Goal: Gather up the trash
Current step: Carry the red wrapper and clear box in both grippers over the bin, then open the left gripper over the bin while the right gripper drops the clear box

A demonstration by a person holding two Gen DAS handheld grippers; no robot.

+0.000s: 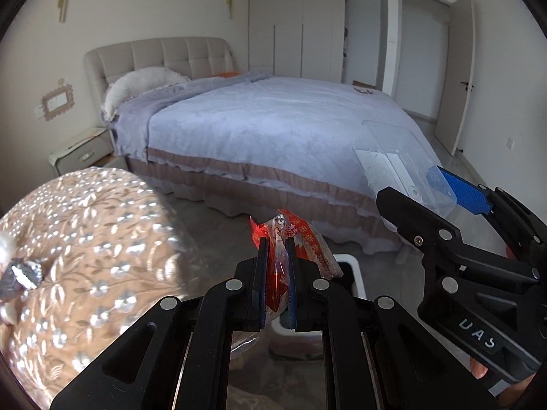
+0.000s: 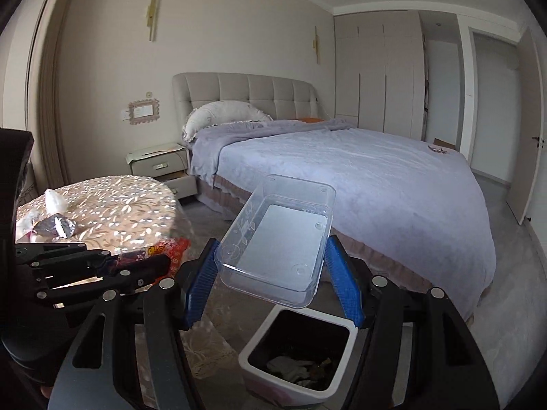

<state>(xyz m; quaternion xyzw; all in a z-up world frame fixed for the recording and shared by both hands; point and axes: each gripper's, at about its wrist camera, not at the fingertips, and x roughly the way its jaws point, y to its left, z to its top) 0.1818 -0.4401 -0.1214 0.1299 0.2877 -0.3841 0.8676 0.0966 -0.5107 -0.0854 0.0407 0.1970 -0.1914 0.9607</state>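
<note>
Left wrist view: the left gripper, jaws nearly together, pinches a red wrapper above the white bin. Right wrist view: the right gripper clamps a clear plastic tray at 12 o'clock from the bin; a bed lies at 1 o'clock.

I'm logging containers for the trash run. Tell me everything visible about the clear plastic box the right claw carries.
The clear plastic box is a shallow rectangular tray of transparent plastic with rounded corners, small round feet on its base and a faint leaf pattern on one side. It looks empty. It is tipped so its open side faces the camera, clamped by its side walls between the right claw's blue pads, in the air above the white trash bin.
</note>
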